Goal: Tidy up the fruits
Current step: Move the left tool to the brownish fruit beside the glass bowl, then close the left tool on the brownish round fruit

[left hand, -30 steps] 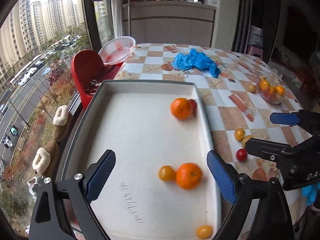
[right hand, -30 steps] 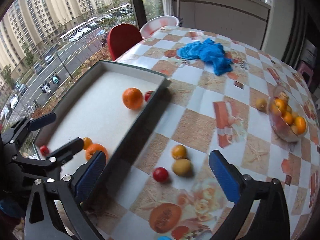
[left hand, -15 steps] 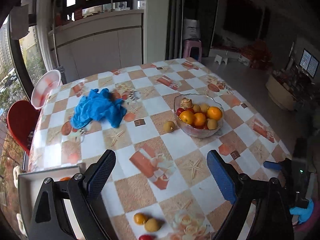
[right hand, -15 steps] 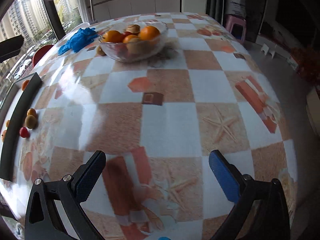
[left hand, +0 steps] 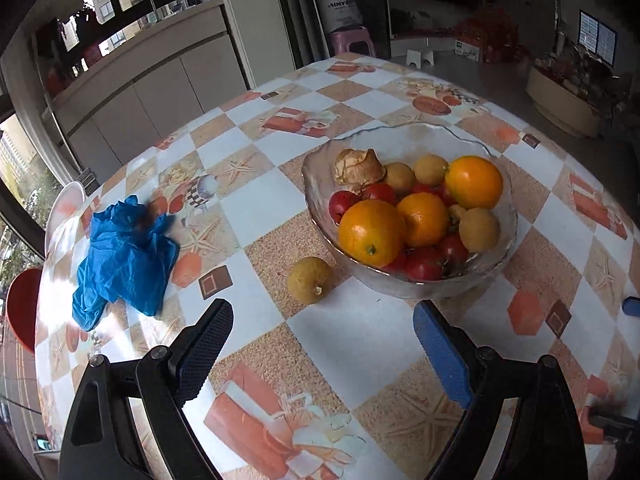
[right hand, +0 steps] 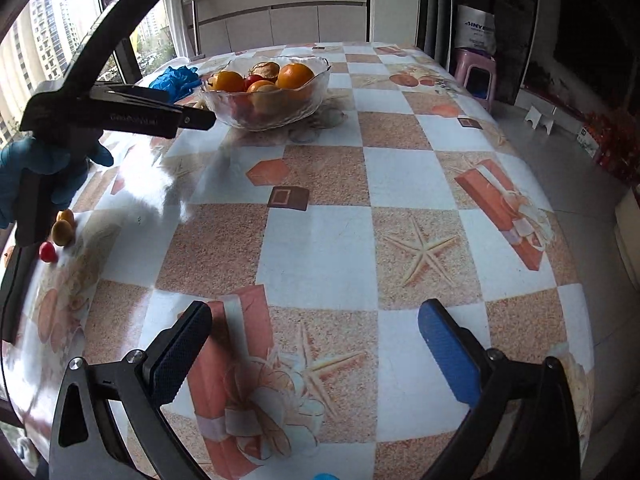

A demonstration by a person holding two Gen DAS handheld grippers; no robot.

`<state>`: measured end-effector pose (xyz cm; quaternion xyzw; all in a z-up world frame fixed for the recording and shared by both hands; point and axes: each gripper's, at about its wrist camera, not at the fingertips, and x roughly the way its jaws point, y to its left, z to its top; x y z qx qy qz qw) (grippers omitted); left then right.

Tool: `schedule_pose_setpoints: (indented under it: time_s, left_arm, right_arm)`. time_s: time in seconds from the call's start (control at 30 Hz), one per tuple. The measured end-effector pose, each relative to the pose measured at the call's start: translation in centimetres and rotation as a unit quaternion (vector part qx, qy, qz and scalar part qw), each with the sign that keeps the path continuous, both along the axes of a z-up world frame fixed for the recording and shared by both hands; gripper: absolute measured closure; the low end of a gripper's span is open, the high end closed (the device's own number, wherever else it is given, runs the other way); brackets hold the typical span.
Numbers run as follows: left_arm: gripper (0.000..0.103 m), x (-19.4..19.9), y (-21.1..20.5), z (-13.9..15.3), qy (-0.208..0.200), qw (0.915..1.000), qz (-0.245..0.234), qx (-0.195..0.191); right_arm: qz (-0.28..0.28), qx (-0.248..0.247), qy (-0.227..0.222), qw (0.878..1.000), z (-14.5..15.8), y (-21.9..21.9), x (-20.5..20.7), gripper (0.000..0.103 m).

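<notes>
Landmark for all positions: the glass fruit bowl [left hand: 408, 216], sitting on a table w/ a checked orange-and-white cloth [left hand: 256, 208].

Left gripper [left hand: 322, 348] hovers over the cloth, jaws spread wide, nothing between them. It points straight at the bowl, which is near and just ahead, slightly to its right. The bowl is piled w/ large oranges, small yellow fruits, red tomato-like fruits and one dried brownish piece.

One loose yellow fruit [left hand: 309, 280] lies on the cloth just beside the bowl's near-left rim, not touching it as far as can be told. It is roundish, no real long axis, stem end facing the gripper. It sits almost on the gripper's centre line, a bit left of middle. Probably the next pick; left hand is clearly the nearer one.

A crumpled blue glove [left hand: 120, 256] lies well left of the bowl, apart from the fruit.

Right gripper [right hand: 316, 340] is also wide open and empty, well back from the bowl [right hand: 266, 88], w/ bare cloth between. In its view three small fruits [right hand: 60, 232] (two yellow-orange, one red) sit far left of the bowl, near a dark tray edge [right hand: 16, 280].

Room: open cloth on the near side of the loose fruit; the bowl wall crowds its far-right side, so the right-hand finger likely has less clearance.
</notes>
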<state>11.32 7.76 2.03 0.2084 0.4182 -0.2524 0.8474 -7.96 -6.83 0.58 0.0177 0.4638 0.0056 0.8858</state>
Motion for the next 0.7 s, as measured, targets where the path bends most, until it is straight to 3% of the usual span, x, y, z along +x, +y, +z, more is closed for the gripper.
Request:
schedule_pose_setpoints:
  time_s: [0.07, 0.23, 0.33, 0.43, 0.5, 0.53, 0.7]
  left_arm:
    - [0.011, 0.7, -0.3, -0.5, 0.026, 0.9996, -0.007, -0.003]
    - [0.011, 1.3, -1.1, -0.5, 0.027, 0.9992, -0.030, 0.007]
    - [0.015, 2.1, -1.4, -0.9, 0.049, 0.9985, -0.025, 0.003]
    - [0.044, 2.5, -1.4, -0.8, 0.085, 0.9957, -0.027, -0.025]
    - [0.062, 2.4, -1.7, -0.6, 0.089, 0.9954, -0.025, -0.024]
    - [0.076, 2.4, -1.8, -0.5, 0.089, 0.9955, -0.023, -0.023]
    - [0.076, 1.7, -1.3, 0.1, 0.089, 0.9956, -0.006, -0.030]
  right_arm:
    - [0.000, 0.002, -0.001, 1.000, 0.0, -0.1, -0.1, 0.000]
    - [0.001, 0.001, -0.001, 1.000, 0.0, 0.0, 0.0, 0.000]
    - [0.001, 0.002, -0.001, 1.000, 0.0, -0.1, 0.1, 0.000]
    - [0.000, 0.009, -0.003, 1.000, 0.0, -0.3, 0.1, 0.000]
    - [0.000, 0.010, -0.003, 1.000, 0.0, -0.3, 0.1, 0.000]
    - [0.001, 0.010, -0.003, 1.000, 0.0, -0.3, 0.1, 0.000]
    - [0.002, -0.007, 0.002, 1.000, -0.1, 0.1, 0.1, 0.000]
